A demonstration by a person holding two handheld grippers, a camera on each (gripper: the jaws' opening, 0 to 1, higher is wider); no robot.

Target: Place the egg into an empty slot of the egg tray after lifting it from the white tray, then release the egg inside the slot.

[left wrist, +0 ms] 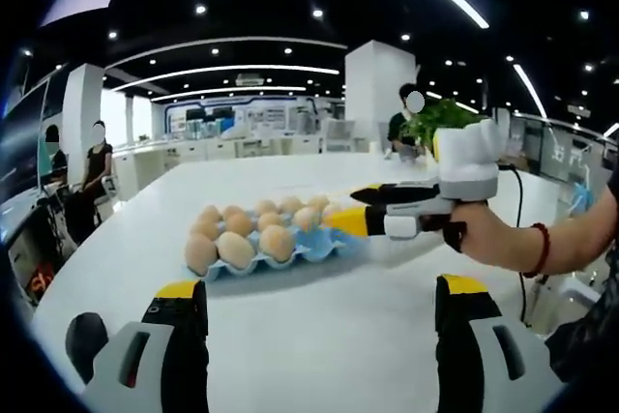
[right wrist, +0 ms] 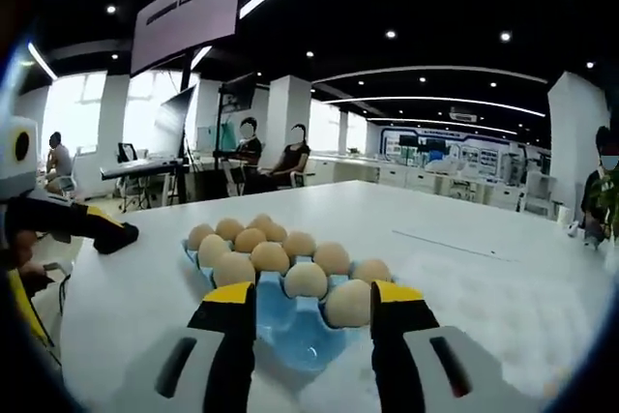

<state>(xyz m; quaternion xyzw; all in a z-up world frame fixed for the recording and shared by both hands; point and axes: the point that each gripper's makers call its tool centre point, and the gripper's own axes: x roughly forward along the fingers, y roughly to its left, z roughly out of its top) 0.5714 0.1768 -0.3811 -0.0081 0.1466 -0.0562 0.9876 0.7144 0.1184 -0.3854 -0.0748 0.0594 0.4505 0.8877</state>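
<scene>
Right gripper [right wrist: 311,309]: jaws spread apart and empty, poised just at the near edge of the blue egg tray [right wrist: 290,336]; nothing sits between the yellow-tipped pads.
Left gripper [left wrist: 319,309]: jaws also wide apart and holding nothing, set back from the tray over the bare white table [left wrist: 319,355].
Nearer arm: the right one; in the left gripper view it reaches in from the right with its tips touching or just beside the tray's right end.
Nearest eggs: a tan egg [right wrist: 348,303] lies just inside the right jaw, another egg [right wrist: 306,280] straight ahead between the jaws.
Empty slots: bare blue cups show at the tray's near edge, directly below the right gripper's opening.
Tray axis: its long side runs away from the right gripper, near to far.
Placed egg: probably one of the two nearest, though I cannot tell which.
White tray: not identifiable here.
</scene>
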